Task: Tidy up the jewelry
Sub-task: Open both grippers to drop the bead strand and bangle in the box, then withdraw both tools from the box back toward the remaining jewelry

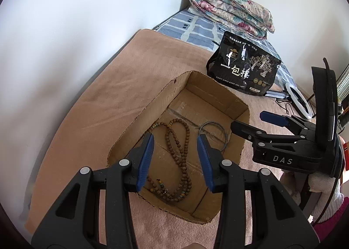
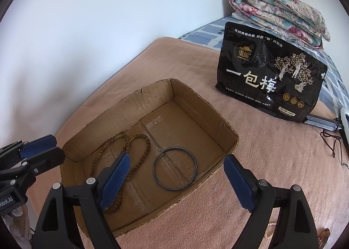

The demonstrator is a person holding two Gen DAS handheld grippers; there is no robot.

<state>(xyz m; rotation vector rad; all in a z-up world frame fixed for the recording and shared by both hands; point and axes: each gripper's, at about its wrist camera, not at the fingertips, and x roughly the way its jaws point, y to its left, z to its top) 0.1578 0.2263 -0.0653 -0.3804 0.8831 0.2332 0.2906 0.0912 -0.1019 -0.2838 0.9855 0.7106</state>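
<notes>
box [image 2: 197, 98] top open, walls low; far half of floor bare. beads [image 2: 139, 150] and ring [image 2: 174, 168] fill near half; bag [image 2: 270, 78] stands beyond.

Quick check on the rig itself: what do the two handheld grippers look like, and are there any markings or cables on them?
Both are black plastic frames with blue ribbed pads and silver round pivot pins. The left gripper and right gripper match. White letters "DAS" mark the right one's body in the left wrist view; partial white lettering shows on the left's. A thin black cable loops behind the right unit, near a white fuzzy cuff.
</notes>
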